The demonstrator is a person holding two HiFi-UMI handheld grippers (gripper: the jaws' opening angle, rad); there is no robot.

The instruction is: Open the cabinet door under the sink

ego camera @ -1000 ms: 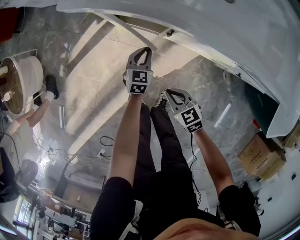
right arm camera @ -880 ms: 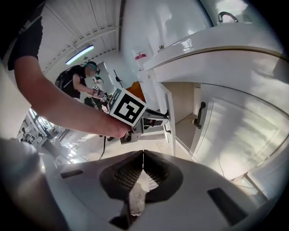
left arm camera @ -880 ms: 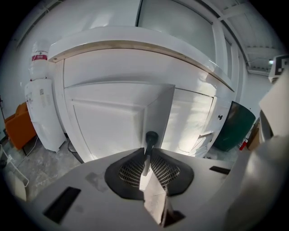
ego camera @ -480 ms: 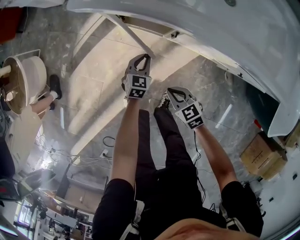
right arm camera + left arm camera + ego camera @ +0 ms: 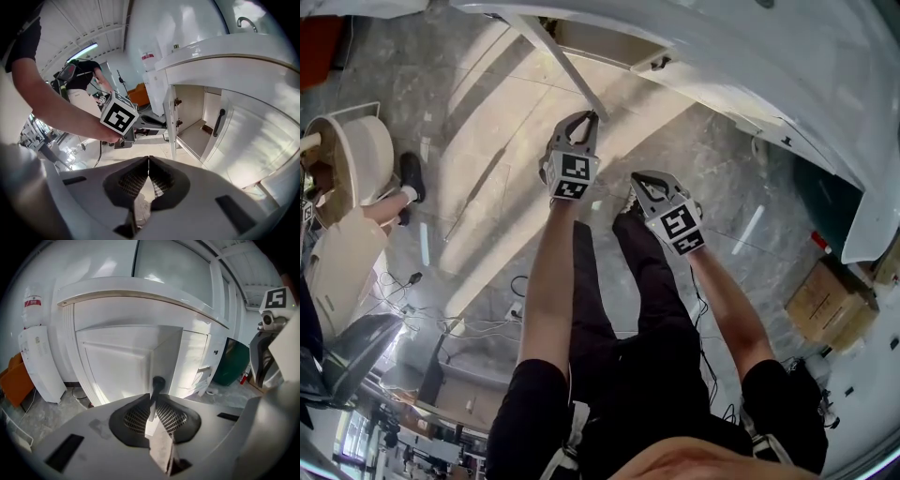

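Note:
The white cabinet door (image 5: pixel 558 61) under the sink counter (image 5: pixel 769 75) stands swung out, edge-on in the head view. My left gripper (image 5: pixel 589 117) is shut on the door's black handle (image 5: pixel 157 384), and the bar runs between its jaws (image 5: pixel 153 404). The door panel (image 5: pixel 119 371) fills the middle of the left gripper view. My right gripper (image 5: pixel 637 180) hangs beside and below the left one, shut with nothing in it (image 5: pixel 148 164). In the right gripper view the cabinet's inside (image 5: pixel 192 126) shows, next to a second door with a black handle (image 5: pixel 218 122).
A white floor-standing appliance (image 5: pixel 40 362) is left of the cabinet and a green bin (image 5: pixel 232 364) right of it. A cardboard box (image 5: pixel 825 305) lies at the right. A round white seat (image 5: pixel 347 155) and another person's foot (image 5: pixel 411 173) are at the left, cables (image 5: pixel 511 286) behind.
The door has swung further out from the cabinet. My left gripper, still on the handle, has drawn back toward me. The right gripper barely moved.

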